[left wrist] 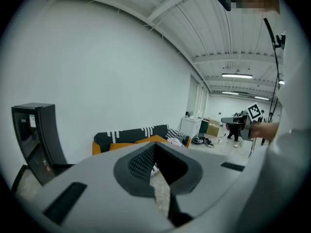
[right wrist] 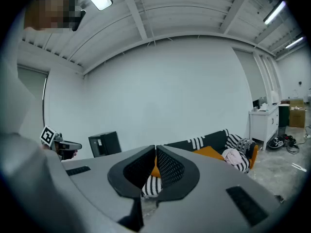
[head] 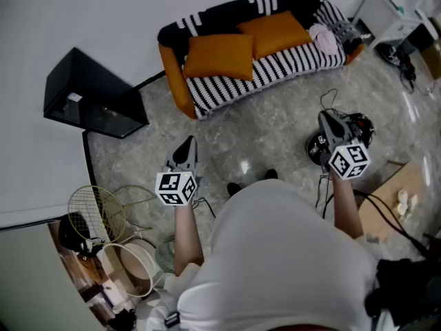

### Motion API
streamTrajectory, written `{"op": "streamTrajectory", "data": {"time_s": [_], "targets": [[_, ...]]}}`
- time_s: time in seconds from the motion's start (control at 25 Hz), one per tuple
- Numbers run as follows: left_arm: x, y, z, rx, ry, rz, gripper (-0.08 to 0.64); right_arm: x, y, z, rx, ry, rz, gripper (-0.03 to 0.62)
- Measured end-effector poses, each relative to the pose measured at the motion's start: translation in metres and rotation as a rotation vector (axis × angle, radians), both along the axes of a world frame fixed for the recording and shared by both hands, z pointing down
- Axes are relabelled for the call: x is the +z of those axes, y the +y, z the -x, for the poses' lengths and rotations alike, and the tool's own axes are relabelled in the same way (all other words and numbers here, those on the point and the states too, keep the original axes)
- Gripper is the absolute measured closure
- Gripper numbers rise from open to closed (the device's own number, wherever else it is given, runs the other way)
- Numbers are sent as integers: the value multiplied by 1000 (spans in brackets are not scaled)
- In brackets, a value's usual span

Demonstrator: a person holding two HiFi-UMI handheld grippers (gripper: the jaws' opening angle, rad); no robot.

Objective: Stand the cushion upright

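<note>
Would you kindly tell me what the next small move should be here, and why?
Probably a step toward the sofa, aiming the left gripper at the nearer orange cushion. The left gripper and the right gripper are both shut, empty and held over the floor, well short of the sofa, where that cushion lies on the seat.

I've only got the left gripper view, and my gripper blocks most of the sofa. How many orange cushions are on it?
Observer: Two on the sofa: one orange cushion at its orange-armed end, a second cushion beside it.
Operator: Anything lying at my left?
Observer: Yes, rackets lie there.
Operator: Right gripper holding something?
Observer: No, the right gripper is shut, empty, short of the sofa.
</note>
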State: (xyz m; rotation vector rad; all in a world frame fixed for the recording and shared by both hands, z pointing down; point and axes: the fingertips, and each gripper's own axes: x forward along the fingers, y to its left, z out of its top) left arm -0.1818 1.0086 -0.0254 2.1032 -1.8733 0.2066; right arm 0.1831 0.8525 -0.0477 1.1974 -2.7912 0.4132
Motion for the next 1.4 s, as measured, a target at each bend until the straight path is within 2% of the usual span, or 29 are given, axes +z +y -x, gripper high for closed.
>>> {"op": "streamTrajectory", "data": {"time_s": [0.44,0.8,0.92,1.12,1.4], "targets": [[4,-5,-19,1,9,14,558,2,-3,-12,-16,23,5,552],[14,-13,-44,-11,16,37,558,10,-15,-33,-30,-12,47,551],[16,-16,-49,-39,39,28,558,15,-18,-40,-49,-16,52,551],[14,-23,-51,-136,78,7,558,11,-26,-48,-115,-8,31,551],[18,-28,-70,-149,49,36,558,25,-43,-73,-114,12,63,551]]}}
